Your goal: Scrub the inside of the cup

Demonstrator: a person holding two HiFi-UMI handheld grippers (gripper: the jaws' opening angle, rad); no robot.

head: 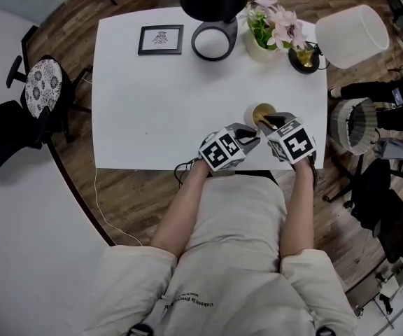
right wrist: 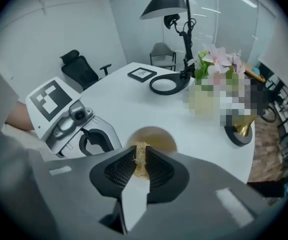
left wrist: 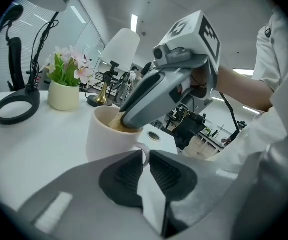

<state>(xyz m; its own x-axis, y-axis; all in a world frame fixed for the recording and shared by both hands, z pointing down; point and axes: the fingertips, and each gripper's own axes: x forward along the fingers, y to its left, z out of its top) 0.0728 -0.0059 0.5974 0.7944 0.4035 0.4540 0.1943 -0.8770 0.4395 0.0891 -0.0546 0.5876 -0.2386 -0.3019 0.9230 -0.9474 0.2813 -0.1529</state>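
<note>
In the head view, the cup (head: 261, 114) is seen standing at about 4 o'clock on the white counter (head: 159, 103), near its front edge. The left hand-held gripper (head: 252, 140) is at the cup's 7 o'clock and the right hand-held gripper (head: 266, 122) is dipped into its mouth. In the left gripper view, the jaws are closed on the cup's handle (left wrist: 144, 153). In the right gripper view, the jaws are clamped on a straw-coloured scrubber (right wrist: 140, 160) pushed inside the cup. Scrubbing is judged under way; how much of the wall is left cannot be told.
</note>
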